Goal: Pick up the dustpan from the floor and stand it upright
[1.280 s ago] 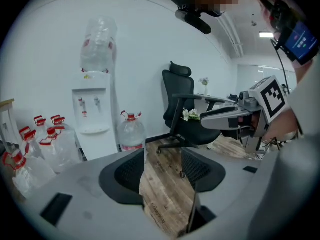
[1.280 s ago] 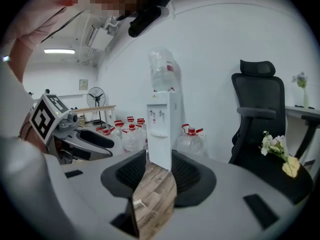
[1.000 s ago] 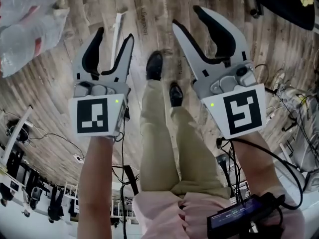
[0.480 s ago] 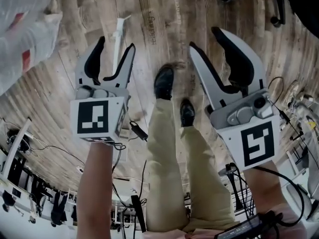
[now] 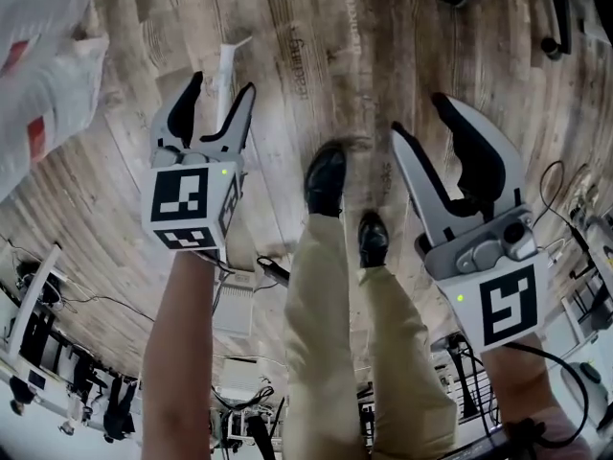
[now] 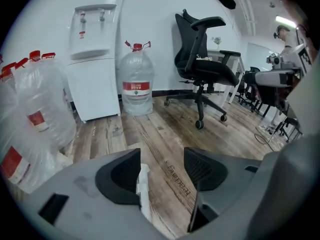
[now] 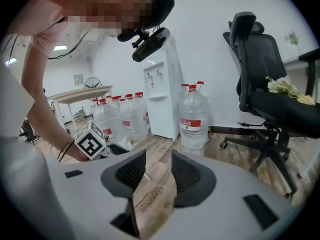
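Lying flat on the wooden floor (image 5: 316,27), the white dustpan (image 5: 228,60) shows only as a long handle at the far left. The left hand-held gripper (image 5: 223,84) hovers over it, released. Its jaws have just been opening, and the handle appears in the gap between them, not pressed by the pads. The right hand-held gripper (image 5: 420,115) is also released, with only floor between its jaws. The person's black shoes (image 5: 326,175) stand between the two grippers. An office chair (image 6: 202,64) stands at the far right.
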